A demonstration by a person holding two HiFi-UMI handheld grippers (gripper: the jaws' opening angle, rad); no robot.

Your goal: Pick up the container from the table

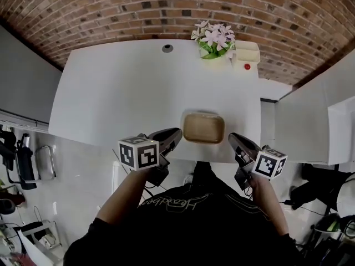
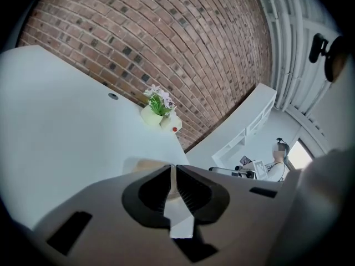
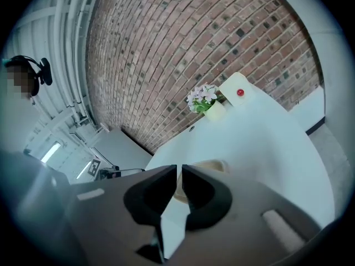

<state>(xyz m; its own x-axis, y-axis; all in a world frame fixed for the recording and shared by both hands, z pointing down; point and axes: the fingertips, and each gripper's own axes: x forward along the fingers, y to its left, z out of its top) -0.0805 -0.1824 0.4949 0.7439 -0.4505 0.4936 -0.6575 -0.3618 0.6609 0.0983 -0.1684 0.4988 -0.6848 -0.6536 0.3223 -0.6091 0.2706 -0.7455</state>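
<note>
A shallow tan container (image 1: 203,127) with rounded corners sits on the white table (image 1: 122,93), close to its near edge. My left gripper (image 1: 176,133) hovers just left of it and my right gripper (image 1: 233,138) just right of it; neither touches it. In the left gripper view the container (image 2: 145,165) peeks out beyond the left gripper (image 2: 173,169), whose jaws stand a thin slit apart with nothing between them. In the right gripper view the container (image 3: 215,165) lies just past the right gripper (image 3: 179,172), its jaws a narrow gap apart and empty.
A pot of pink flowers (image 1: 213,40) and a white box with a red button (image 1: 247,55) stand at the table's far edge by the brick wall. A round cable grommet (image 1: 167,48) sits at the back. A white counter (image 1: 310,121) is on the right.
</note>
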